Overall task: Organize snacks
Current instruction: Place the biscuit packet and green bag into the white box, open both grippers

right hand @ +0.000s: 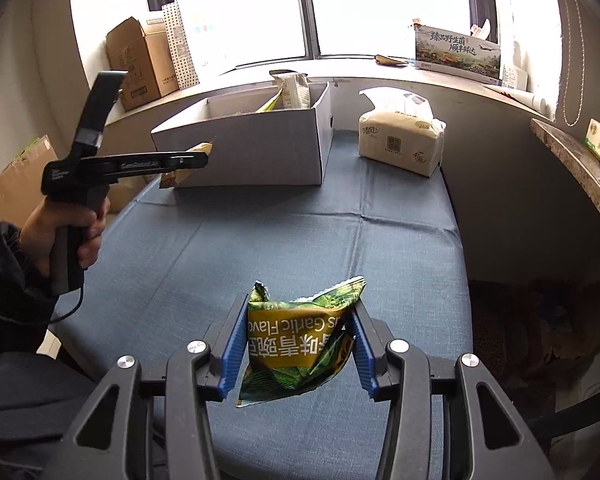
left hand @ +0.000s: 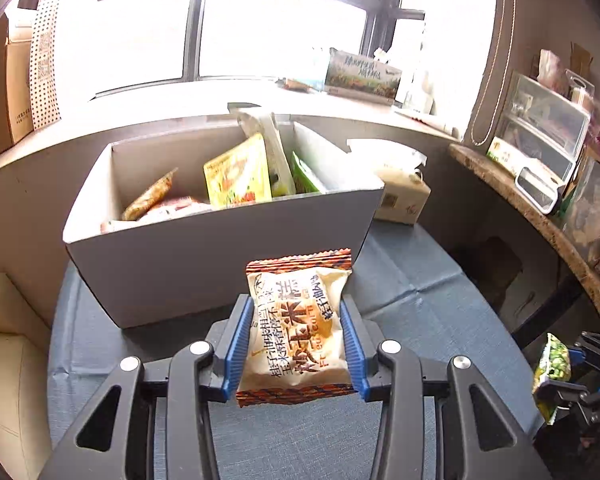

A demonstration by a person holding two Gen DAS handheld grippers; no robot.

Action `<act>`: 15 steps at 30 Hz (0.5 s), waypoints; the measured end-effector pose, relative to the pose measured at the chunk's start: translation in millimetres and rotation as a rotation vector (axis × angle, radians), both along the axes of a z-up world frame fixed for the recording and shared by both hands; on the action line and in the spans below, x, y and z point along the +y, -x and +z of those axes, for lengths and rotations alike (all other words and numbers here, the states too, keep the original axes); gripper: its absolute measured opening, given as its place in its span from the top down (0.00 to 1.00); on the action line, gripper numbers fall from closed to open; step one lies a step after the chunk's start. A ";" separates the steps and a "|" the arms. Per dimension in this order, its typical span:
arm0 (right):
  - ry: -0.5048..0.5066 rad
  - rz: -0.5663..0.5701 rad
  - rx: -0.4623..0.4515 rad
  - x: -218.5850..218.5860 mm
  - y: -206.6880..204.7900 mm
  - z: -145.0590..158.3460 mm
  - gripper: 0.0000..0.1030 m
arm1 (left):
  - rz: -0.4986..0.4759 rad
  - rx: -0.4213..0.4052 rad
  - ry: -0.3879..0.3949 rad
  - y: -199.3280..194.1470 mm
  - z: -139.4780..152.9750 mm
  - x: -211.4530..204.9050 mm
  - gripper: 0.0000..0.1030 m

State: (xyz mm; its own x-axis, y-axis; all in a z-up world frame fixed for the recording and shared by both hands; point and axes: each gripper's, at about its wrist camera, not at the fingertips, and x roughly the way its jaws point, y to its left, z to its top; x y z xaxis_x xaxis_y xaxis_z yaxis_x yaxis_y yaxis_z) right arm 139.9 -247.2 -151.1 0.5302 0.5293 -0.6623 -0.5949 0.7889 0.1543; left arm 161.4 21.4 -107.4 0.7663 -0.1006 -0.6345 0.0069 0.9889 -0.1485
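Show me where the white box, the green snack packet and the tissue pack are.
white box [left hand: 204,268], left wrist view, its near outer wall.
green snack packet [right hand: 296,344], right wrist view, its printed front.
tissue pack [right hand: 400,140], right wrist view, its front face.

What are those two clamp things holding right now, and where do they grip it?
The left gripper pinches an orange-and-cream snack packet by its two side edges. The right gripper squeezes a green garlic-flavour packet across its sides.

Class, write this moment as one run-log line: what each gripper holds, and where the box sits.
left gripper: shut on orange snack packet | right gripper: shut on green snack packet | white box: on blue-covered table, snacks inside
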 end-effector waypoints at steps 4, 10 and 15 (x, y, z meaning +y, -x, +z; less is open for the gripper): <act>-0.053 0.026 -0.034 28.9 -24.8 24.8 0.51 | 0.029 -0.106 0.010 12.8 38.2 21.3 0.55; -0.134 0.056 -0.059 86.6 -86.2 72.4 0.51 | 0.094 -0.121 -0.027 -31.3 60.4 65.5 0.55; -0.165 0.042 -0.055 140.9 -150.8 101.9 0.51 | 0.203 -0.054 -0.004 -89.3 56.5 95.6 0.54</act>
State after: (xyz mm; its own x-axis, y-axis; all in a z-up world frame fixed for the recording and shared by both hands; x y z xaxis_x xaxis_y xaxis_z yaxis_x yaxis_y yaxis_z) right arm 290.7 -106.3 -49.2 0.5388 0.6505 -0.5353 -0.6378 0.7301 0.2453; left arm 250.7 116.9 -50.8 0.8034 0.0622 -0.5922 -0.1852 0.9713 -0.1492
